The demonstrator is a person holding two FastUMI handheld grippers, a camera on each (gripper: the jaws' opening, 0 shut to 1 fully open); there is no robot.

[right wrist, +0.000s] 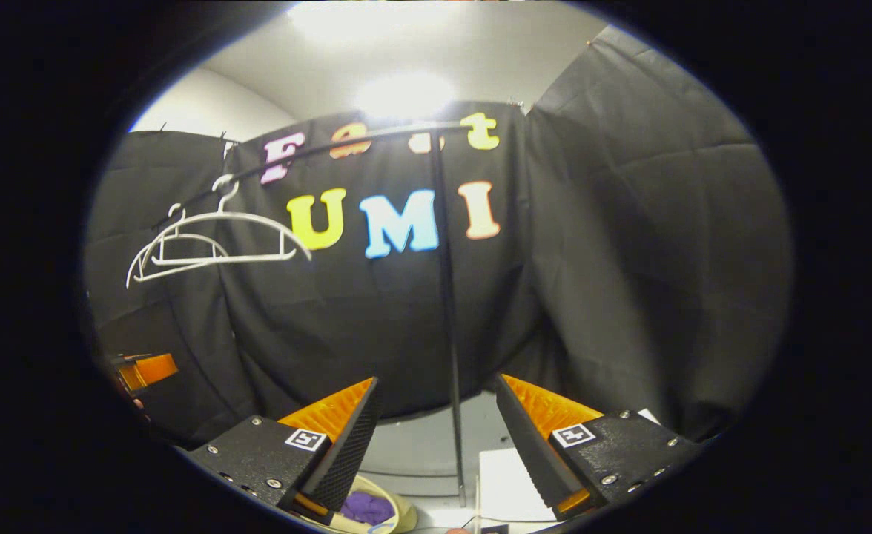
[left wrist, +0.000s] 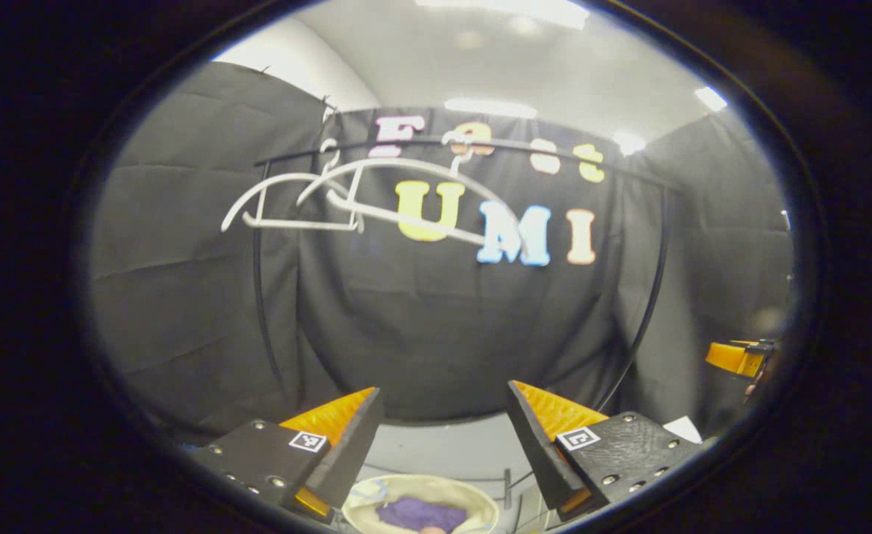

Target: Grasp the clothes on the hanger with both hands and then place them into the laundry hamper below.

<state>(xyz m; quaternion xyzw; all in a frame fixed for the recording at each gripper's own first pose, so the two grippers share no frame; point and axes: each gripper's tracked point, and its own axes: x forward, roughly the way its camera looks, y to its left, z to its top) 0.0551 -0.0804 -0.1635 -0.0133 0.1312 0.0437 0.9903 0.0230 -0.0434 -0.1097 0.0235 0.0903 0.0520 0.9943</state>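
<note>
Clothes: purple bundle (left wrist: 414,513) lying down in the hamper, so by my reading the drop is done
Hamper: cream-rimmed tub (left wrist: 480,498) on the floor right under the rail, placed to catch whatever comes off above; the right gripper view catches its rim (right wrist: 405,512) with the purple cloth (right wrist: 365,509) inside
Hangers: two white ones (left wrist: 332,196) dangle bare from the dark rail (left wrist: 555,150), hooks over the bar, nothing draped on them; same pair (right wrist: 210,237) in the right gripper view
Left tongs: (left wrist: 443,426) released, jaws spread wide with only air between, raised above the hamper and pointing at the wall
Right tongs: (right wrist: 436,419) released too, gaping, nothing pinched; also seen far off (left wrist: 736,357) at the edge of the left gripper view
Rack post: thin upright (right wrist: 447,311) runs down between the right tongs' jaws, behind them
Hard to make out: hamper cut off at the bottom edge, its depth unknown; a pale speck on the purple cloth I cannot name; white flat patch (right wrist: 506,478) by the post unclear
</note>
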